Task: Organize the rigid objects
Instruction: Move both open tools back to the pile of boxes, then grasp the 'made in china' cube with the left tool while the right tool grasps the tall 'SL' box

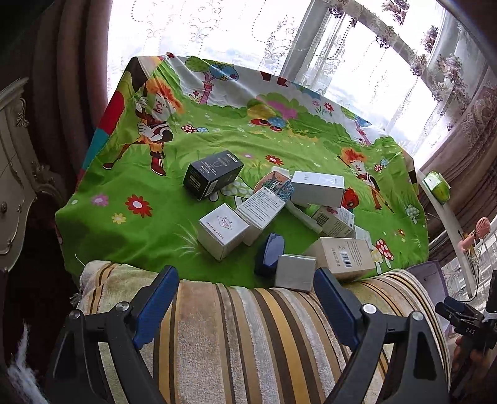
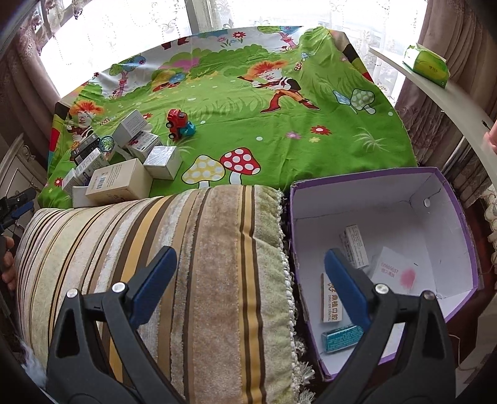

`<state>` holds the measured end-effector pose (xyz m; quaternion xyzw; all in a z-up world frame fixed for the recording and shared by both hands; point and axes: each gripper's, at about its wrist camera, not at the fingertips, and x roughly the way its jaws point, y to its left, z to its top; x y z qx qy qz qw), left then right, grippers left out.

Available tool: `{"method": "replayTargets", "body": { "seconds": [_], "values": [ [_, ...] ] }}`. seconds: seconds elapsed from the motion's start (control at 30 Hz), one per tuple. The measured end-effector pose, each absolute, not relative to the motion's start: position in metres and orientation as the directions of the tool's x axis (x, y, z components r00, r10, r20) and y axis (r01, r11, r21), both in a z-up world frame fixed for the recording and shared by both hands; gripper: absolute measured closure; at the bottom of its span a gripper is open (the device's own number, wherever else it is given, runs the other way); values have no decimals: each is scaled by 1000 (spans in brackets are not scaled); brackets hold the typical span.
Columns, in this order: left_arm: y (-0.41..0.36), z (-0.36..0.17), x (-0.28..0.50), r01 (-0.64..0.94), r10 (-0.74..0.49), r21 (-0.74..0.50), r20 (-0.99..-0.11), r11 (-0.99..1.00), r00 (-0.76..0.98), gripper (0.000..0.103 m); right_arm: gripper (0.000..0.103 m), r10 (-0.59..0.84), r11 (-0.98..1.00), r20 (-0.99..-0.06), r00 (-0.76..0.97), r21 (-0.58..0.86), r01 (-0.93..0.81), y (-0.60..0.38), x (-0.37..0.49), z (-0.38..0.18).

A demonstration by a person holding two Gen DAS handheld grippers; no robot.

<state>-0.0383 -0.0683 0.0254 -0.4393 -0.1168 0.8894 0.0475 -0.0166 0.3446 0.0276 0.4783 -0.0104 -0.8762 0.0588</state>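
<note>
The left claw (image 1: 245,295) hangs released over a striped terry towel (image 1: 236,335), its blue pads wide apart and nothing between them. The right claw (image 2: 248,273) is likewise released and empty, one finger above the same towel, the other above an open purple box (image 2: 459,217).

Just past the towel's far edge lies a heap of small cartons (image 1: 279,217) on the worktop: a white cube printed "made in china" (image 1: 222,230), a silvery foil-wrapped block (image 1: 295,272), a glossy black carton (image 1: 212,177) lying apart at the left, a long cream carton with a barcode (image 1: 344,256), and a dark blue rounded case (image 1: 270,253) tilted on edge. All are stiff, sharp-cornered card except the case. A red toy truck (image 2: 178,122) stands beyond the heap.

The purple box has white inner walls and holds a few flat cartons and a teal packet (image 2: 341,337).

A shiny green cartoon cloth (image 1: 149,223) with mushrooms and flowers covers the worktop. Behind it, lace curtains (image 1: 217,28) hang over a bright window, with brown drapes at the sides.
</note>
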Motion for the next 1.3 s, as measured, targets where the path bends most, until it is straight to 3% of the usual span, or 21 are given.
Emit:
{"method": "replayTargets", "body": {
  "seconds": [0.23,0.6,1.07,1.3],
  "values": [
    [-63,8,-74,-13,77,-81,-859,-997,-506,13,6,-118,-989,-845,-522,54,137,326,-23,27],
    [-48,-8,-111,-121,-16,80,-888,-989,-460,14,6,-145,-973,-848,-509,29,230,291,-47,31],
    [-44,-17,-129,-196,-15,116,-891,-974,-454,15,6,-201,-908,-834,-514,-38,416,228,-106,41],
    [-45,-25,-133,-215,17,82,-906,-973,-422,31,6,-230,-859,-841,-490,-62,509,202,-138,36]
  ]
}}
